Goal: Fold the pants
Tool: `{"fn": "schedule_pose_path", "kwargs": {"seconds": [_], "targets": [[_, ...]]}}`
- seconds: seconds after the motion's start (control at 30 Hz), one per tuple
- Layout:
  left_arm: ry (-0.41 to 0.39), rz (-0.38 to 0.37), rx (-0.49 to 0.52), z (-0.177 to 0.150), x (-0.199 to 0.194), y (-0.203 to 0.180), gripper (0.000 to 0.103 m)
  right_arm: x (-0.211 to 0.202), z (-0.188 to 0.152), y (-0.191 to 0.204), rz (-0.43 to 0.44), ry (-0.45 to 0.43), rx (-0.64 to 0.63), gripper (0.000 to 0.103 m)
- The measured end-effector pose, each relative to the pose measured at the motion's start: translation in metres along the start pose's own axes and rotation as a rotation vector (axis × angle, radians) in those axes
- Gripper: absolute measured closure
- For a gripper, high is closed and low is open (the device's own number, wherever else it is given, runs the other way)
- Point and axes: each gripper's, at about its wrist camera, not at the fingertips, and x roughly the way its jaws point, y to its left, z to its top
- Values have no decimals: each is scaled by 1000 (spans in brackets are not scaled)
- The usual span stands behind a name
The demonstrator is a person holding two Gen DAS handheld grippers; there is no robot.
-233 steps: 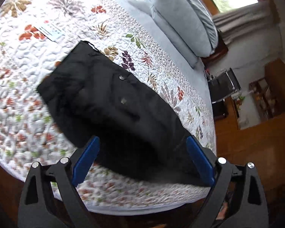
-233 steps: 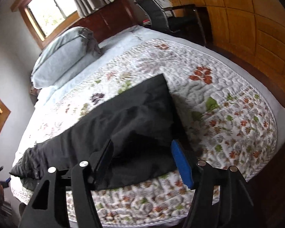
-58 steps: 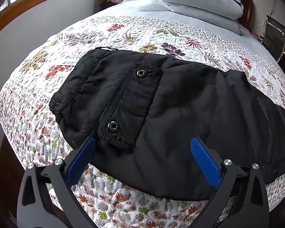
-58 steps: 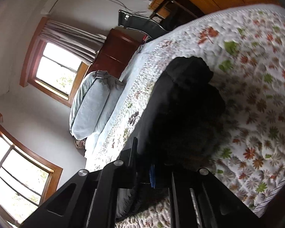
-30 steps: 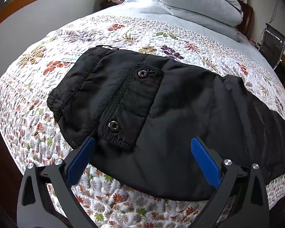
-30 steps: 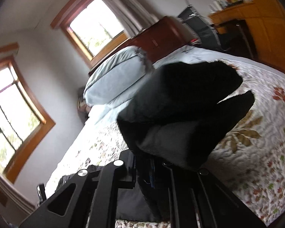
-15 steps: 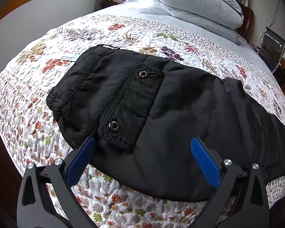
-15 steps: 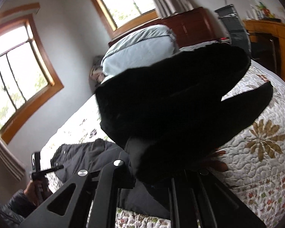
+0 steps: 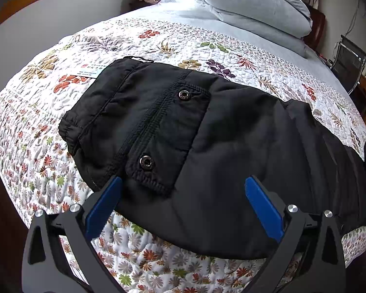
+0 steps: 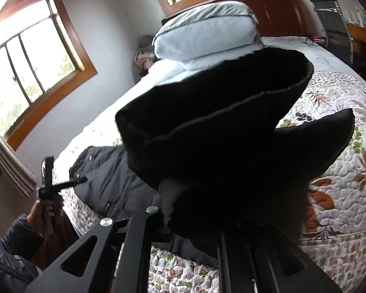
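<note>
Right gripper [image 10: 195,222] tilts downward, fingers clamping lifted pants [image 10: 214,131] hem.

I'm holding the left tongs [image 9: 181,205] wide apart, tilting downward, while my right tongs [image 10: 192,222] are clamping tight on the pants [image 10: 214,131].

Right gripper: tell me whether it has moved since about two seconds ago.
Yes. The right gripper, shut on the pants leg hem, has swung the cuffs off the quilt toward the waistband; the pillow sits upright in view now.
</note>
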Motion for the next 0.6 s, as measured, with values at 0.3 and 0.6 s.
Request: {"fn": "schedule_pose_path", "kwargs": {"seconds": [0.3,0.6], "targets": [[0,-8,-10,1,1,2,3,46,-12,22,-45,145,-101,92],[-1,-11,-13,0,2,3,3,76,-35,54,-124,308,-338,87]]}}
